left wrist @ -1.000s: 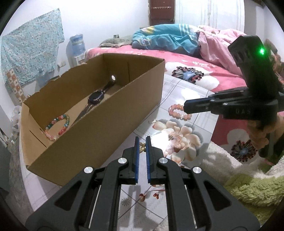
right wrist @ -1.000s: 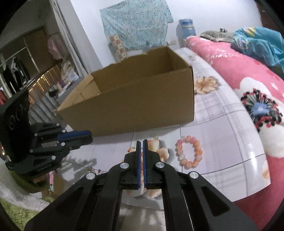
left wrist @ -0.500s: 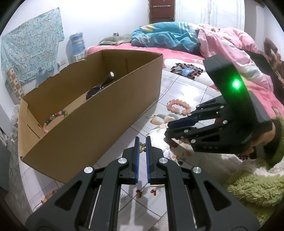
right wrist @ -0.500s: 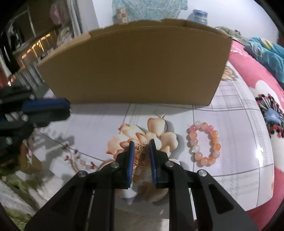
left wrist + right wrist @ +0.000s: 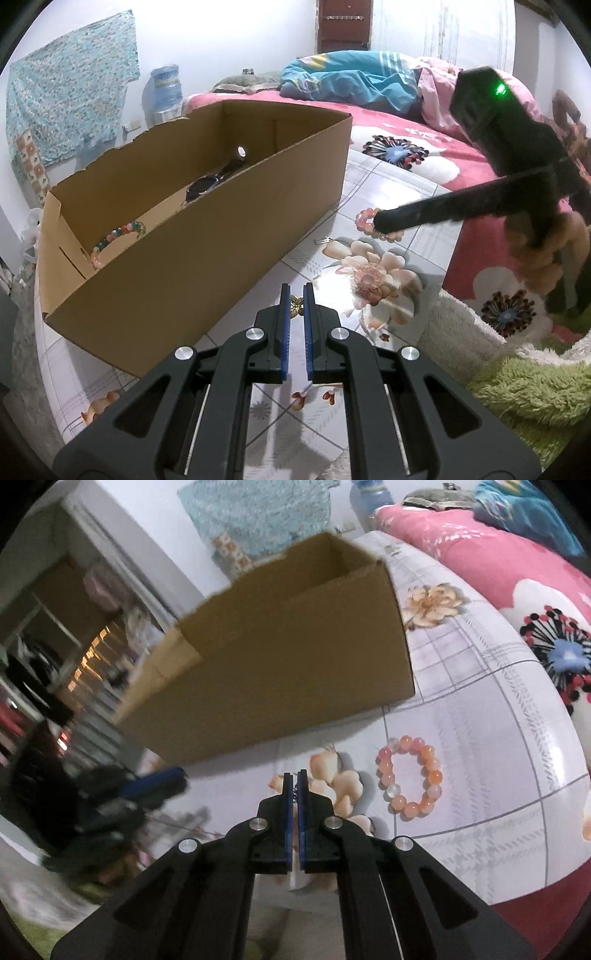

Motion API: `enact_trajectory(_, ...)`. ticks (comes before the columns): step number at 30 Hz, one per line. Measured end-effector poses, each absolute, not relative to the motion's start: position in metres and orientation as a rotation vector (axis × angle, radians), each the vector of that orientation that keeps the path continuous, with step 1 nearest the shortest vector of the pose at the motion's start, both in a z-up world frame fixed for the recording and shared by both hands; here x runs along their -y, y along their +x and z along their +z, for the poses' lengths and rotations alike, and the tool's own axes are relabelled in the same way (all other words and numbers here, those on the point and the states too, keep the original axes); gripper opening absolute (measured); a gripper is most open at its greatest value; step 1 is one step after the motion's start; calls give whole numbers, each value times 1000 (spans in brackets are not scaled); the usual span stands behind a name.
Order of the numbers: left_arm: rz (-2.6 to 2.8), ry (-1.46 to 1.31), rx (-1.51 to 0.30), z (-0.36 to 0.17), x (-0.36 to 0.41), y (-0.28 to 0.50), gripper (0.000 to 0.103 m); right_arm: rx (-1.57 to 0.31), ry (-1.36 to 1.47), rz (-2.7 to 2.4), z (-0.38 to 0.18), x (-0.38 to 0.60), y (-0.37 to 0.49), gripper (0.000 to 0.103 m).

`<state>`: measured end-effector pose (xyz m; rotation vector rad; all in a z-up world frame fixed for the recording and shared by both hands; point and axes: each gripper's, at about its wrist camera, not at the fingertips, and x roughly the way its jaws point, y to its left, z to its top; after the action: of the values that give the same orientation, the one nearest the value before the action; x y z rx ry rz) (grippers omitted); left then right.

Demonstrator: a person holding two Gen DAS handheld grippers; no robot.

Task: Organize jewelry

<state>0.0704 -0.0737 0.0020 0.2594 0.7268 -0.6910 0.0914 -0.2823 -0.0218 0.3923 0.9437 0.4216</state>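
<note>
Since half a second ago, right gripper (image 5: 294,777) has lifted away from the floral mat and its jaws have just been closing; they now pinch a thin chain (image 5: 295,791), a few links showing between the blue pads.

Left wrist view: left gripper (image 5: 296,291) sits low over the floral mat (image 5: 388,195), jaws drawn near together with a narrow slot left. A small gold ornament (image 5: 296,305) shows in that slot at the tips; whether the pads press on it cannot be told. Cardboard box (image 5: 207,236) stands just left of the fingers, open top. Inside it lie a multicolour bead bracelet (image 5: 114,236) by the near end and a dark watch (image 5: 207,182) further back, partly cut by the box wall. Right gripper appears here as a blurred black bar, its tip over the far side of the orange bead bracelet (image 5: 365,218), hiding most of it. A small silver piece (image 5: 322,240) lies on the mat near the box; too small to identify.

Right wrist view: jaws shut on the chain, fingers pointing toward the box (image 5: 288,672). Orange bead bracelet (image 5: 409,779) lies flat on the mat to the right of the fingertips, apart from them. Chain's lower run is hidden behind the fingers. Left gripper (image 5: 155,786) at left is smeared with blur.
</note>
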Motion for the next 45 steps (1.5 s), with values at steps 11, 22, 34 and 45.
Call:
enact_trajectory(11, -752, 145, -611, 58, 64, 77, 6, -768, 394, 505, 51, 286, 103, 2)
enact_trajectory(22, -544, 131, -710, 66, 74, 167, 6, -760, 344, 487, 58, 252, 179, 2)
enact_trajectory(34, -399, 97, -904, 32, 67, 212, 36, -842, 242, 318, 23, 233, 209, 13)
enact_trajectory(45, -322, 85, -874, 42, 60, 201, 66, -779, 300, 322, 34, 246, 194, 41)
